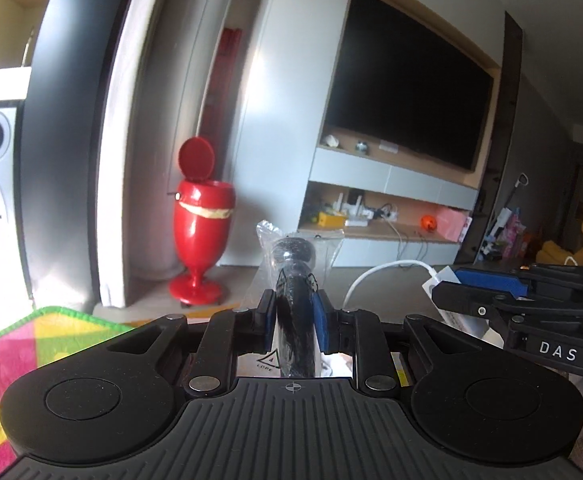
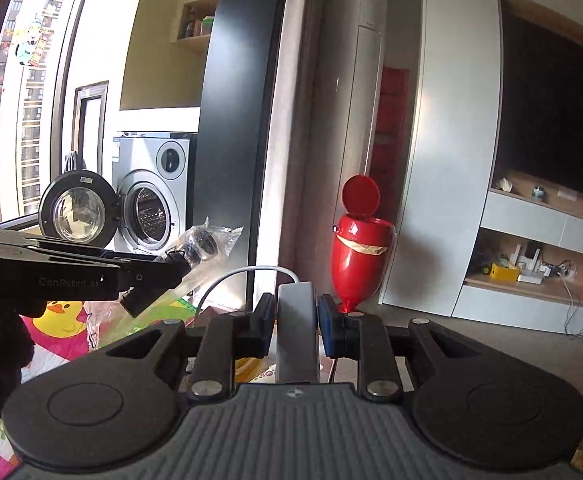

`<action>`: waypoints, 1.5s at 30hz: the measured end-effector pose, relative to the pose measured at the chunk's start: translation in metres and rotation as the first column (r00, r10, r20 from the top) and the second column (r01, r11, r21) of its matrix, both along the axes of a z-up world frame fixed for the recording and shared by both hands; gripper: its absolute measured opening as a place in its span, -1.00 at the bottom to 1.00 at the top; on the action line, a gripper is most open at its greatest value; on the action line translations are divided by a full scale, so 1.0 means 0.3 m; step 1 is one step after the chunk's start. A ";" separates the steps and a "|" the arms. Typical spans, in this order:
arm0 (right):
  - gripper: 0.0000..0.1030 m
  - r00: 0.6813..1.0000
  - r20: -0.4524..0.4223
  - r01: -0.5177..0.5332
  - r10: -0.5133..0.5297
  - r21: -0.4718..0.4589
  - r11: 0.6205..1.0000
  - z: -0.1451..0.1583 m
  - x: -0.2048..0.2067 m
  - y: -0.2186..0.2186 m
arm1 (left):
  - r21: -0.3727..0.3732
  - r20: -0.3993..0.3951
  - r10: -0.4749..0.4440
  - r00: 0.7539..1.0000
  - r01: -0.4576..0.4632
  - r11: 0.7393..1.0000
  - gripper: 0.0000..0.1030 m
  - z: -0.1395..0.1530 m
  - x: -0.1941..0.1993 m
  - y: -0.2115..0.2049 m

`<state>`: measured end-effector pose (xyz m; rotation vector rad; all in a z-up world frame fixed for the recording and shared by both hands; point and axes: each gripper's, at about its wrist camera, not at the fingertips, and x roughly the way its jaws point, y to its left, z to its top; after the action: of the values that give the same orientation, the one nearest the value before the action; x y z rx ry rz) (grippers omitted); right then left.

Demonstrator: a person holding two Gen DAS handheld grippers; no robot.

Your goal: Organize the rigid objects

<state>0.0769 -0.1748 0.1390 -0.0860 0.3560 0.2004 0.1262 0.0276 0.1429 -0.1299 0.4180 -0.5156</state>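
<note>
Left gripper (image 1: 294,312): its two blue-padded jaws pinch a black microphone-shaped object in a clear plastic bag (image 1: 291,280); the round head sticks out past the fingertips, the shaft runs back between the jaws.
Right gripper (image 2: 294,316): its jaws press on both sides of a flat grey-white adapter block (image 2: 296,320), held upright, with one white cable (image 2: 243,276) arching from its top.
Position: both items are held in the air, above a colourful play mat (image 1: 19,344).
Count: two grippers, two held items, one red pedestal bin (image 1: 203,232) with its lid up, one washing machine (image 2: 151,196) with its door open.
Hard to make out: the bagged object's exact type; the block's lower end is hidden behind the gripper body.
</note>
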 end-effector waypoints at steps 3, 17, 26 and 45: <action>-0.02 0.996 -0.089 0.028 -0.025 0.039 0.999 -0.097 0.044 -0.021 | 0.009 -0.036 0.090 0.995 -0.090 0.996 -0.54 -0.096 0.059 0.010; 0.35 0.930 -0.363 0.065 -0.064 -0.010 0.998 -0.465 -0.151 0.050 | 0.334 -0.195 0.241 0.951 -0.167 0.928 -0.54 -0.325 -0.324 0.148; 1.00 0.911 -0.385 0.154 -0.150 -0.021 0.988 -0.548 -0.145 0.085 | 0.227 -0.257 0.183 0.949 -0.125 0.966 0.37 -0.435 -0.375 0.049; 1.00 0.931 -0.325 0.181 -0.167 0.014 0.983 -0.562 -0.159 0.066 | 0.300 -0.161 0.308 0.938 -0.251 0.920 0.33 -0.461 -0.359 -0.011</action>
<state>0.0293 -0.1551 -0.0296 0.0229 0.6838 0.0447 0.0184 0.0243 0.0048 0.0272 0.6584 -0.1554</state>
